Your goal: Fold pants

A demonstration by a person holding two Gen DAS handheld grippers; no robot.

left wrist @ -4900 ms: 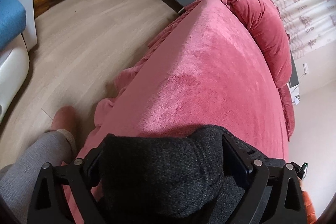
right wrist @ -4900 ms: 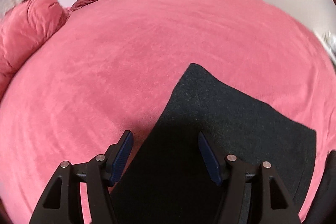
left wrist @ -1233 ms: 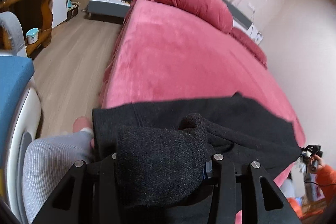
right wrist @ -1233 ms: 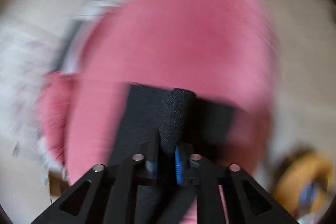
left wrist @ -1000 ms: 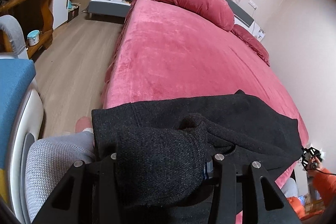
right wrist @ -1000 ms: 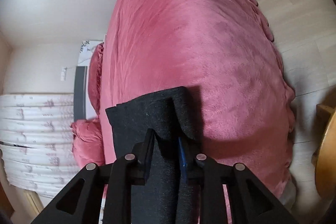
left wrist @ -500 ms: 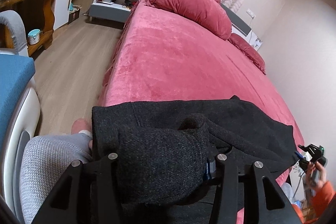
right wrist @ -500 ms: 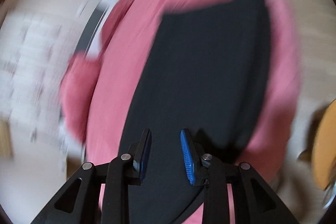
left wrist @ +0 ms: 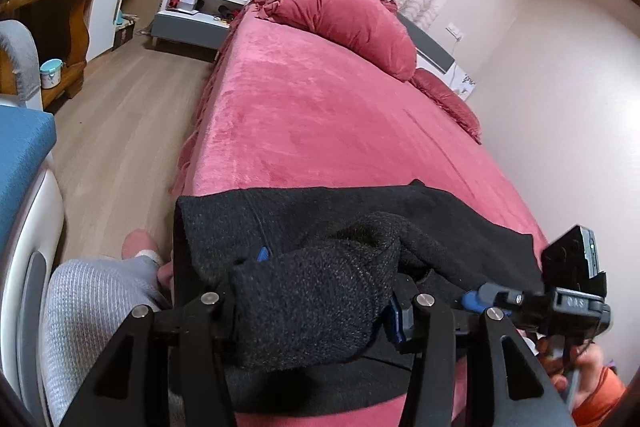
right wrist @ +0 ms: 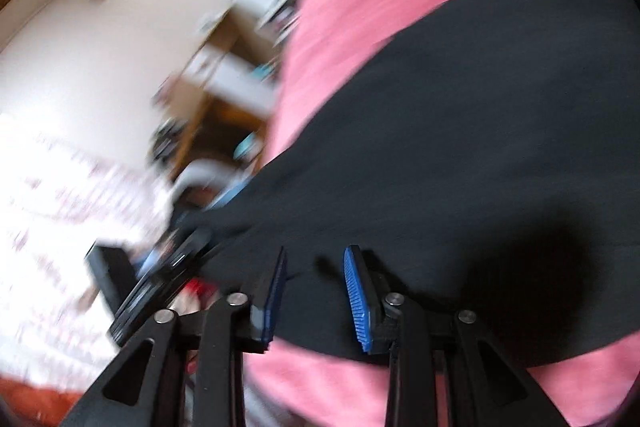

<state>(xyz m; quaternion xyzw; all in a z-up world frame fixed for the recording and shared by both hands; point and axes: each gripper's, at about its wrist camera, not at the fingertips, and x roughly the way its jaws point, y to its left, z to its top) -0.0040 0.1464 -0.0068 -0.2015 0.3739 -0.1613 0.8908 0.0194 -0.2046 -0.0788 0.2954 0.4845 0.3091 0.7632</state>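
- Pants (left wrist: 320, 223): one pair, black knit, lying across the foot end of the bed (left wrist: 320, 115), a bunched fold raised off it
- Handling looks soft, limp, light, not slippery; best hold is a doubled edge or corner
- Left tongs (left wrist: 316, 303): pinching the bunched fold
- Right tongs (right wrist: 314, 291): one, spread and opening, nothing between them, over the pants

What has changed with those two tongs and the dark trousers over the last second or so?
The right tongs let go of the fold of black knitted trousers they were pinching; their jaws are opening with nothing between them, and they have swung round close to the left tongs. The left tongs still hold a bunch of the fabric, and the trousers remain spread on the pink plush bedspread.
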